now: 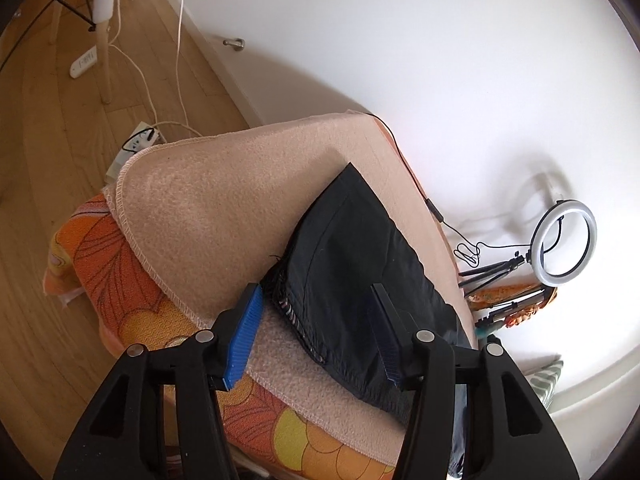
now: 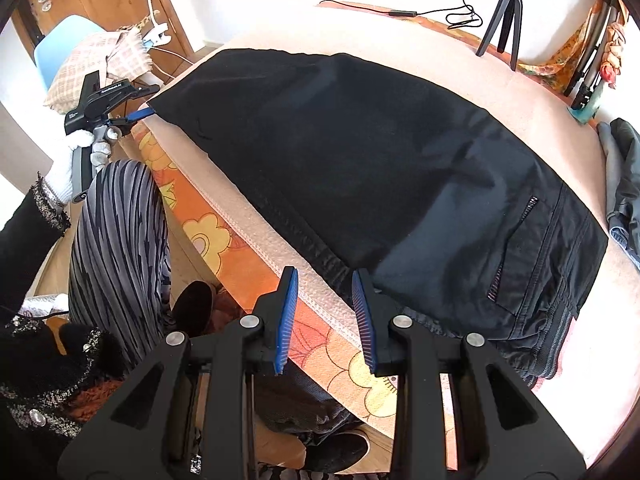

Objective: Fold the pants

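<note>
Black pants (image 2: 360, 160) lie flat and lengthwise on a pink blanket (image 2: 520, 88), waistband toward the right. In the left wrist view the pants (image 1: 352, 264) show as a folded dark strip. My left gripper (image 1: 316, 300) is open and empty, hovering over the near edge of the pants; it also shows in the right wrist view (image 2: 132, 114) at the leg end by the table's left edge. My right gripper (image 2: 324, 284) is open and empty, just off the pants' near edge by the blanket's stitched border.
An orange flowered cloth (image 2: 248, 264) covers the table under the blanket. A ring light (image 1: 566, 242) on a black tripod (image 2: 506, 8) stands at the back with cables. More dark clothing (image 2: 620, 176) lies at the right. A chair (image 2: 64, 48) and power strips (image 1: 140, 140) are beside the table.
</note>
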`<state>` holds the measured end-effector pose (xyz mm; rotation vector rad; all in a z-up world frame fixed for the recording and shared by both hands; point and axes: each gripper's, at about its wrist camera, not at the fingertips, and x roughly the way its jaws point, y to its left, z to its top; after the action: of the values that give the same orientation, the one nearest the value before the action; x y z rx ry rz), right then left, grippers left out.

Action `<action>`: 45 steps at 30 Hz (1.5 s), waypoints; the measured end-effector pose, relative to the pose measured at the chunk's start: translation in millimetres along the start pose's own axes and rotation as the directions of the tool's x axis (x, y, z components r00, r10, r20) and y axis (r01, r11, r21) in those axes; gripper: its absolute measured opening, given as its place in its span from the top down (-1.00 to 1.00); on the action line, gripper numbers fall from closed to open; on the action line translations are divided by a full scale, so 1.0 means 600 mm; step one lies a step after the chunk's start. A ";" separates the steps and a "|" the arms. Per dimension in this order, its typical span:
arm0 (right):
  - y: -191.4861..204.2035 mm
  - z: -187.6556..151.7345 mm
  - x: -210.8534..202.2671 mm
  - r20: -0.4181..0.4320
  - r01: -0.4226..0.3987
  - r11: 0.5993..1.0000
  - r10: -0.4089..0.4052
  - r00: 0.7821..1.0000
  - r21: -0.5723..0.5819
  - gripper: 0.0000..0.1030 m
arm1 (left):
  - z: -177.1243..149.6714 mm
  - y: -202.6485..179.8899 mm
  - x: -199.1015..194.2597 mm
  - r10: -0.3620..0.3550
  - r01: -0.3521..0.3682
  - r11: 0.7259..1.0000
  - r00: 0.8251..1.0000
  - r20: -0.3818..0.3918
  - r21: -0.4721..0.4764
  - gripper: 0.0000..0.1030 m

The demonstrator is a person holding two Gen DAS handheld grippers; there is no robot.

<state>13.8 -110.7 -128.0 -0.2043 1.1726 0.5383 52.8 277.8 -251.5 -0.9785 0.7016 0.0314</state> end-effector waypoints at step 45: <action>-0.107 0.269 0.206 0.237 -0.517 0.693 0.464 0.853 0.502 -0.25 | -0.243 -0.386 0.086 -0.005 0.198 0.698 0.962 -0.272 0.688 0.88</action>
<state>212.7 -60.4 -186.5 0.6584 1.2443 0.6422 92.1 17.8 -159.1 -0.2567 0.8000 -0.4509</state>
